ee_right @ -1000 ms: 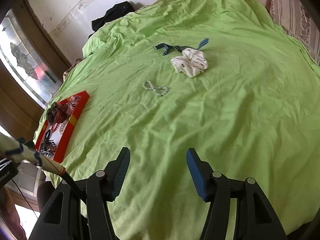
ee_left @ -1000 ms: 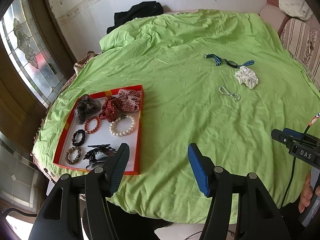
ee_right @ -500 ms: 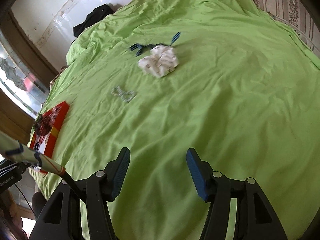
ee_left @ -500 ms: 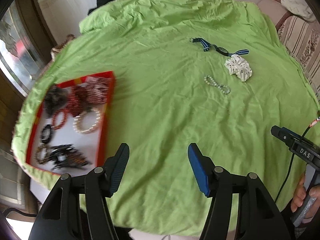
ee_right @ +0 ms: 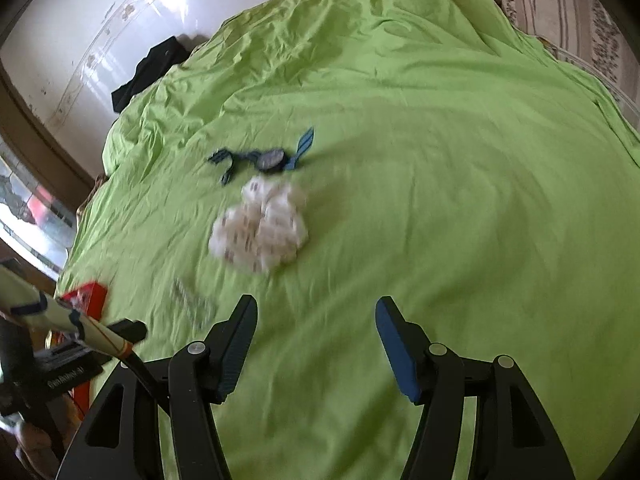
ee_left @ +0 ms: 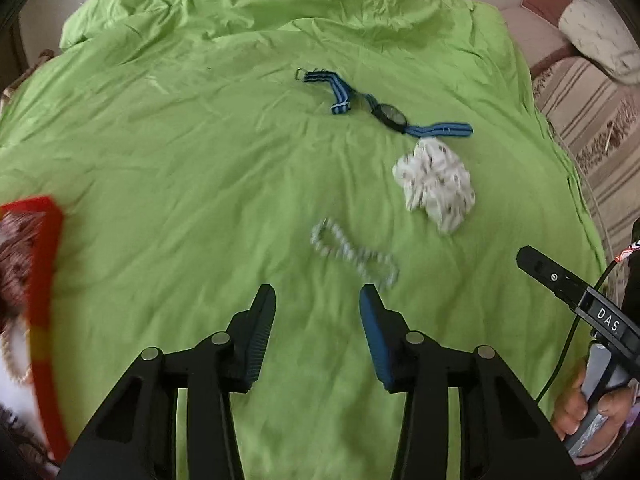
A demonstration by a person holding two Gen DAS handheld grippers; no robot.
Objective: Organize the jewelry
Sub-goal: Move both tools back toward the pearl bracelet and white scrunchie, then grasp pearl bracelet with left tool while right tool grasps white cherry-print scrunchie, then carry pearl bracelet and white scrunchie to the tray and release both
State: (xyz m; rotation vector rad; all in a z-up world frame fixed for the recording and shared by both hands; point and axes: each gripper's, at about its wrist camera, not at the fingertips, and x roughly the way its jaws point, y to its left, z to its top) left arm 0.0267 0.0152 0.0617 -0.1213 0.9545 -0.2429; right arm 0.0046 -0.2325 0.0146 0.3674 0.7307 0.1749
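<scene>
A pale bead bracelet (ee_left: 354, 254) lies twisted on the green bedspread (ee_left: 200, 152), just beyond my open, empty left gripper (ee_left: 318, 300). Behind it lie a white patterned scrunchie (ee_left: 436, 184) and a watch with a blue striped strap (ee_left: 384, 110). The red tray (ee_left: 42, 280) with jewelry sits at the left edge. In the right wrist view my right gripper (ee_right: 316, 308) is open and empty, short of the scrunchie (ee_right: 260, 228) and the watch (ee_right: 268, 158); the bracelet (ee_right: 192, 304) is a blur to its left.
A black garment (ee_right: 148, 70) lies at the far edge of the bedspread by the wall. A striped sofa (ee_left: 580, 96) with a cushion stands to the right. The other gripper's handle and the hand on it (ee_left: 588, 368) show at the right of the left wrist view.
Both grippers have moved forward over the bedspread toward the loose items. The tray has slid to the left edge of the left wrist view. Both grippers stay open.
</scene>
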